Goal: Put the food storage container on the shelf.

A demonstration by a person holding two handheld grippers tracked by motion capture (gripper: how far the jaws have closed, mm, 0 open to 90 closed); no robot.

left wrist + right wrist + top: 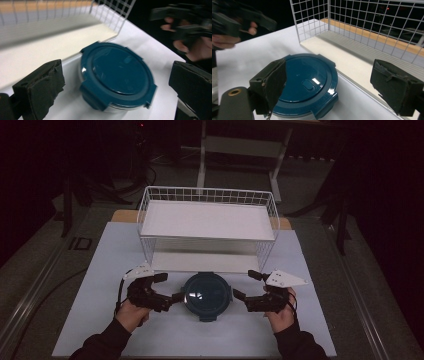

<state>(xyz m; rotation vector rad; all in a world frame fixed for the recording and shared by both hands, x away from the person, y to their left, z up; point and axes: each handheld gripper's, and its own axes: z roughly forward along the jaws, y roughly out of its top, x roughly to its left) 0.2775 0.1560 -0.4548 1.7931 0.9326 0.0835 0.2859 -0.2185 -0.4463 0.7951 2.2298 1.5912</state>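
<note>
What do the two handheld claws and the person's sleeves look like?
Both are black two-jaw tools. The left claw and the right claw each carry a pale three-cornered plate on top. The jaw pads are dark, rough-edged foam blocks. A thin black cable loops beside the left one. The person wears dark long sleeves.

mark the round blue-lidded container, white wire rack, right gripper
Round blue-lidded container [207,294], high view, lid centre.
White wire rack [207,196], high view, back rim.
Right gripper [247,285], high view, gap between open jaws.

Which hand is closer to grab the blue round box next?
Probably the left. Its tongs are open, one tip at the blue round box rim. The right tongs, also open, sit a little apart.
</note>
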